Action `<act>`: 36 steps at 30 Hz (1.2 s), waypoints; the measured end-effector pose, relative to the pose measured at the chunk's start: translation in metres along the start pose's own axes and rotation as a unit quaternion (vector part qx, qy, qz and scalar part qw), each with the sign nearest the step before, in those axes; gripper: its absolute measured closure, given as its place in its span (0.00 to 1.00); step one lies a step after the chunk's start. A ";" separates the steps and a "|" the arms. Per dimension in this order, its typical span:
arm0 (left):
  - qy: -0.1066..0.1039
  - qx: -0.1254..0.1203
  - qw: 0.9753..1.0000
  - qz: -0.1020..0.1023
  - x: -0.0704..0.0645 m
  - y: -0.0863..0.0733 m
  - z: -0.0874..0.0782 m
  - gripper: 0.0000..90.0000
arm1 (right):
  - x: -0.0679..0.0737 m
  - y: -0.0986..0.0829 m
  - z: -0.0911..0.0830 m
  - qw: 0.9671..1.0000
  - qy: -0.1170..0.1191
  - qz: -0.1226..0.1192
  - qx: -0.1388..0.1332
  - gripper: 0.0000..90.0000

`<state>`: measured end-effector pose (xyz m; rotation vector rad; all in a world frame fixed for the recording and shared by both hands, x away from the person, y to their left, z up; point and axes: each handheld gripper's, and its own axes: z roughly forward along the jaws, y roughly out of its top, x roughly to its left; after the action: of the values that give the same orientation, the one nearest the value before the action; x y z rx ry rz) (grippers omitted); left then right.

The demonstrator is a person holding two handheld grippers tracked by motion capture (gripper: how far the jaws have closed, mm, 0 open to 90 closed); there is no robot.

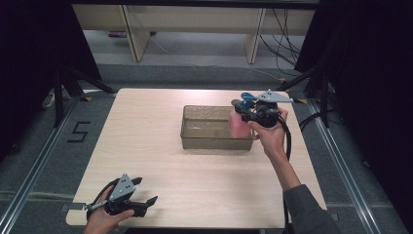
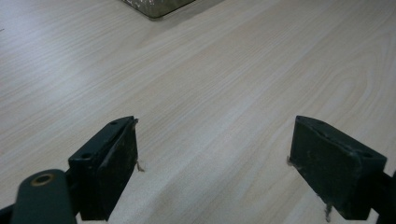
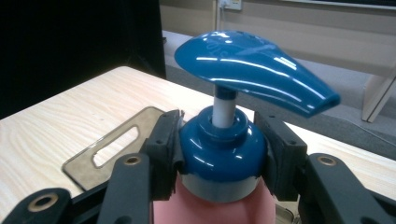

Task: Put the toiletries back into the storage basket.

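Observation:
A pink pump bottle (image 1: 238, 124) with a blue pump head (image 3: 254, 70) hangs upright over the right end of a clear plastic bin (image 1: 204, 141). My right gripper (image 1: 254, 112) is shut on the bottle's blue collar (image 3: 223, 151), one black jaw on each side. The bottle's pink body (image 3: 210, 212) shows below the jaws. My left gripper (image 1: 144, 192) rests near the table's front left corner, held by a hand. Its jaws stand wide apart in the left gripper view, with bare wood between them; left gripper (image 2: 212, 163) holds nothing.
The bin sits on a light wooden table (image 1: 146, 126), and its corner (image 2: 156, 7) shows at the top of the left gripper view. The bin's handle slot (image 3: 114, 147) lies under the bottle. Black stands and cables flank the table; grey floor lies beyond.

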<state>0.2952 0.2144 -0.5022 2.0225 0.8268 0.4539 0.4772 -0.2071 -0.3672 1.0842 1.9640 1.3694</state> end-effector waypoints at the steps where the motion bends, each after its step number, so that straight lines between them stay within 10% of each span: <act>1: 0.000 -0.001 1.000 -0.001 0.000 0.000 0.000 0.16 | -0.001 0.000 0.002 1.000 -0.001 -0.002 -0.004 0.60; 36: 0.004 0.006 1.000 0.004 0.000 0.000 0.000 0.17 | -0.019 -0.029 0.025 0.999 -0.017 0.015 0.023 0.60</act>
<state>0.2953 0.2148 -0.5024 2.0365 0.8289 0.4624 0.4975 -0.2147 -0.4041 1.1558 1.9709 1.3194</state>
